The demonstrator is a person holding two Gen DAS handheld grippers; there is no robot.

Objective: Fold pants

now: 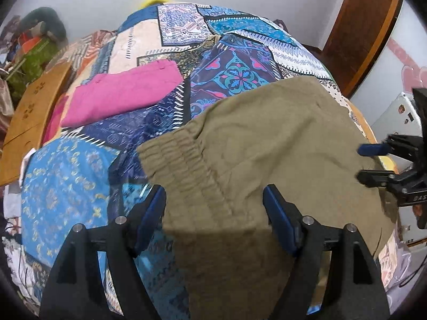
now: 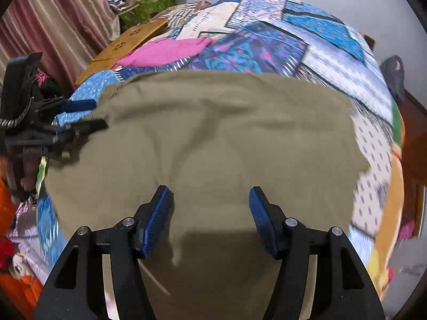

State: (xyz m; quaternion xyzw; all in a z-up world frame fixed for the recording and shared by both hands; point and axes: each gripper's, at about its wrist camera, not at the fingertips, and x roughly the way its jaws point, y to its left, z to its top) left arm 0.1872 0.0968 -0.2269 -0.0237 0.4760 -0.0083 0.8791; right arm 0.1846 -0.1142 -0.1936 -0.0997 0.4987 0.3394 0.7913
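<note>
Khaki pants (image 1: 267, 138) lie spread across the near half of the bed, on a patchwork quilt (image 1: 240, 72), and they fill the middle of both wrist views. Elastic waistband (image 1: 184, 160) runs from about ten o'clock in the left view down toward the left gripper (image 1: 214, 200). Those tongs stand wide open, blue pads (image 1: 153, 210) either side of the waistband, the cloth lying loose between them, nothing pinched.

Over to the right gripper (image 2: 210, 200): jaws wide apart too, hanging over the plain khaki cloth (image 2: 213, 133), no grip on anything. In the left view it shows at three o'clock (image 1: 373, 161), jaws parted, at the pants' edge; whether it touches the fabric, I can't tell. In the right view the left gripper sits at nine o'clock (image 2: 88, 114), fingers apart at the pants' other edge.

Beyond the pants, toward eleven o'clock in the left view, a folded pink garment (image 1: 125, 93) rests on the quilt, well apart from the khaki. Further left, a wooden board (image 1: 34, 112) leans at the bed's edge, near a green box (image 1: 34, 61). At one o'clock, a brown door (image 1: 368, 26). Striped curtain (image 2: 61, 21) at ten o'clock in the right view.
</note>
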